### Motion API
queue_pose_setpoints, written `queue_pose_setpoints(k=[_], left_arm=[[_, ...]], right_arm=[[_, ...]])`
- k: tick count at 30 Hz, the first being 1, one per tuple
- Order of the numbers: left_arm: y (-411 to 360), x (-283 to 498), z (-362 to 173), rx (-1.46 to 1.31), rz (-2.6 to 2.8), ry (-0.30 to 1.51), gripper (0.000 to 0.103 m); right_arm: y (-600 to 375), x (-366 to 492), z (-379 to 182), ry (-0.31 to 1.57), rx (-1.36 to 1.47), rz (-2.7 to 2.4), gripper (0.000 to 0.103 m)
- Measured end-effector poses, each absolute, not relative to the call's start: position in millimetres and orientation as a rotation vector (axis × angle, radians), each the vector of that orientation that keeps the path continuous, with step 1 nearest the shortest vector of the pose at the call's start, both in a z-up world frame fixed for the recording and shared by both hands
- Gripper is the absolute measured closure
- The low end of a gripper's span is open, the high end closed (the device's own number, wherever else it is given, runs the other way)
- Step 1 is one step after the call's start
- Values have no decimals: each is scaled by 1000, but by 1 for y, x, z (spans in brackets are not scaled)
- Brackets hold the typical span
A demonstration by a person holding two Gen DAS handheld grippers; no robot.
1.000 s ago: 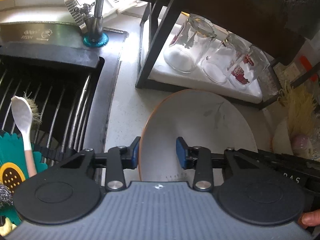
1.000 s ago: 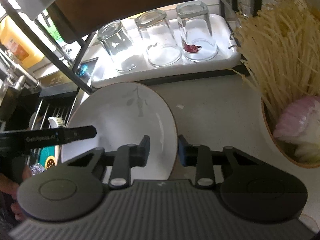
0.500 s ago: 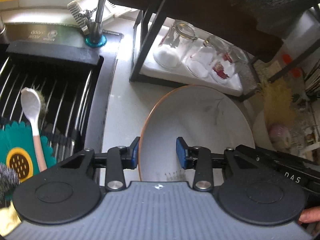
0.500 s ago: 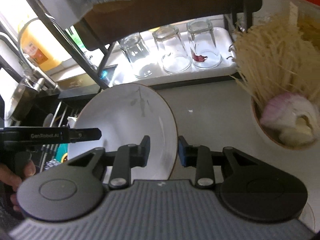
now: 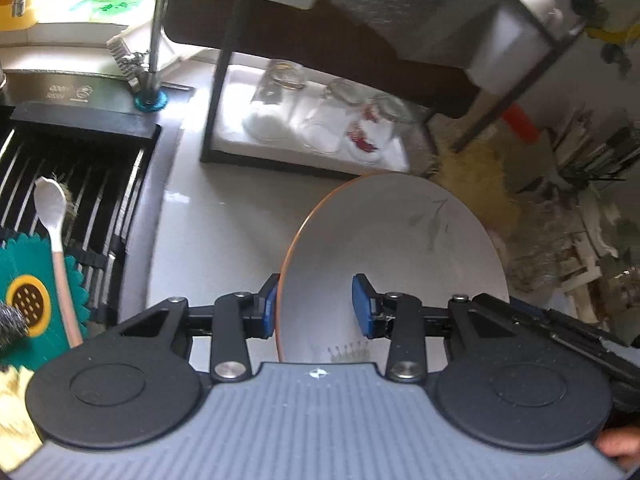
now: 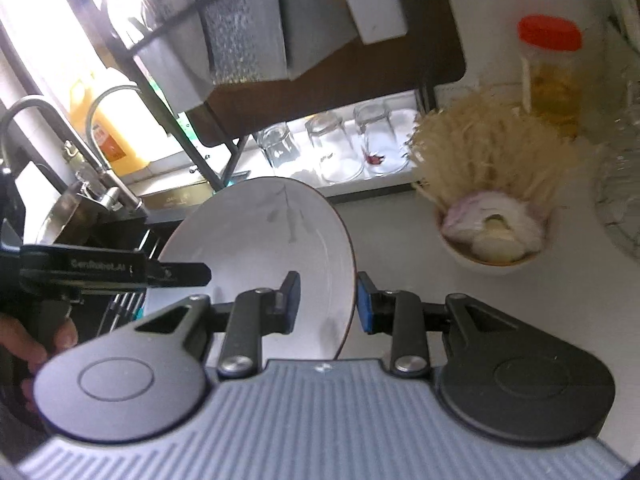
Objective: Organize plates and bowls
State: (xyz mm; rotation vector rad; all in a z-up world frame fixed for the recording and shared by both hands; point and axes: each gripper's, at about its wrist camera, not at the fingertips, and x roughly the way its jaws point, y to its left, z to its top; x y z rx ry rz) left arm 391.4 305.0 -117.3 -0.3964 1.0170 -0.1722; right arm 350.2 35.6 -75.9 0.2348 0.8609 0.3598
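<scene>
Both tools share 1 white plate (image 5: 384, 256), lifted off the tabletop (image 5: 216, 232) at mid-frame. The left tool (image 5: 314, 306) pinches its left rim and the right tool (image 6: 327, 300) its right rim, probably to keep the wide dish level. 3 upturned glasses (image 6: 340, 152) sit on the rack shelf behind, at upper centre.
</scene>
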Motion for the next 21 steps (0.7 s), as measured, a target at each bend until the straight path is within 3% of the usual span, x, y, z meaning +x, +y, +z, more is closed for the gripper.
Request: queue_pose_setpoints(k=[10,21], left_arm=[[251,367,-104,-382,-239,1035,61],[200,353,-135,-362,-235,1156,61]], right_arm=[[-17,307,-71,849,283,300,70],[-55,278,-108,917,297,228,70]])
